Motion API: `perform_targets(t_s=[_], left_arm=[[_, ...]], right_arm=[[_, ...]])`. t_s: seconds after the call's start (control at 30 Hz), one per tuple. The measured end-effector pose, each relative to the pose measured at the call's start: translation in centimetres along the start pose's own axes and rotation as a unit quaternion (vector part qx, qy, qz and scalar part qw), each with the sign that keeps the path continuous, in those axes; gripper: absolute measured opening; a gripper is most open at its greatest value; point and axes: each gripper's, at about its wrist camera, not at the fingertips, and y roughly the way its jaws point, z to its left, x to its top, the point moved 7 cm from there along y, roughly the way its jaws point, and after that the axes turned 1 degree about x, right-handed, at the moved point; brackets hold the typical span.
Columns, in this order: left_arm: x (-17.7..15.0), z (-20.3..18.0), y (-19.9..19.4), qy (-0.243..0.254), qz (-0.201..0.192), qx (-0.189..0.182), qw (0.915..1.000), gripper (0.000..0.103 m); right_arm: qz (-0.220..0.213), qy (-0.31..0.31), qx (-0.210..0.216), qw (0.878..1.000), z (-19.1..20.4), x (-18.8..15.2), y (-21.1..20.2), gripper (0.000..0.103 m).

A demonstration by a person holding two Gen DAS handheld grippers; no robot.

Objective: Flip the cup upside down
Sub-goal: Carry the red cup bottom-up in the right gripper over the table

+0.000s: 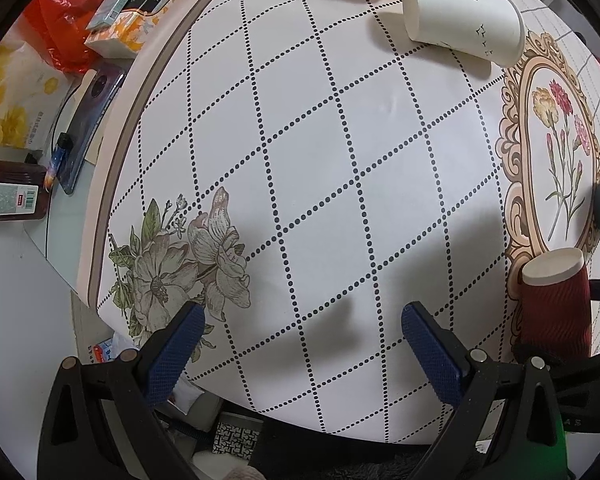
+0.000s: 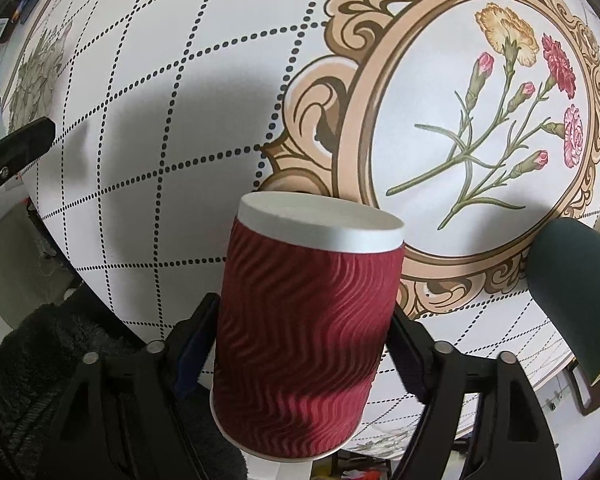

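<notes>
Two grippers: left gripper [image 1: 300,320] hangs open and empty over the table [image 1: 340,120]; right gripper [image 2: 303,306] looks released, its pads flanking the red cup [image 2: 304,340], blue facing showing clear on one side.
Red cup: between the right fingers, by the ornate printed frame [image 2: 348,128], flat white end facing away from the camera.
Hidden: the cup's near rim is cut off below; whether it rests on the table cannot be told.
Hard to make out: dark green thing [image 2: 572,292], cropped at the edge.
Count: one red cup, two white cups [image 1: 464,20], one cropped.
Room: wide bare cloth in the middle; curved table edge close behind both grippers.
</notes>
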Motion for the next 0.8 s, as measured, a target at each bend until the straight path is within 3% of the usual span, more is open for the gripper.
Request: perform_targets(t_s=[0.4, 0.43, 0.5, 0.57, 0.67, 0.8], left_arm=[[0.2, 0.2, -0.4, -0.001, -0.003, 0.006, 1.0000, 0.101], [0.1, 0.0, -0.4, 0.000, -0.004, 0.008, 1.0000, 0.101], [0.1, -0.1, -0.6, 0.001, -0.004, 0.009, 1.0000, 0.101], [0.0, -0.3, -0.7, 0.002, -0.005, 0.011, 0.9999, 0.101], [-0.2, -0.5, -0.9, 0.001, -0.006, 0.014, 0.9999, 0.101], [-0.3, -0.6, -1.5, -0.001, -0.010, 0.014, 0.9998, 0.101]], right_arm=[[-0.021, 0.017, -0.001, 1.000, -1.4, 2.2, -2.2, 0.088], [-0.022, 0.016, -0.004, 1.000, -1.5, 2.4, -2.2, 0.087], [-0.019, 0.026, -0.001, 0.999, -1.7, 2.5, -2.2, 0.072], [-0.020, 0.033, 0.002, 0.999, -1.9, 2.6, -2.2, 0.072], [-0.037, 0.037, 0.001, 0.999, -2.5, 2.4, -3.4, 0.072], [-0.095, 0.059, 0.024, 0.993, -3.6, 1.5, -5.9, 0.071]])
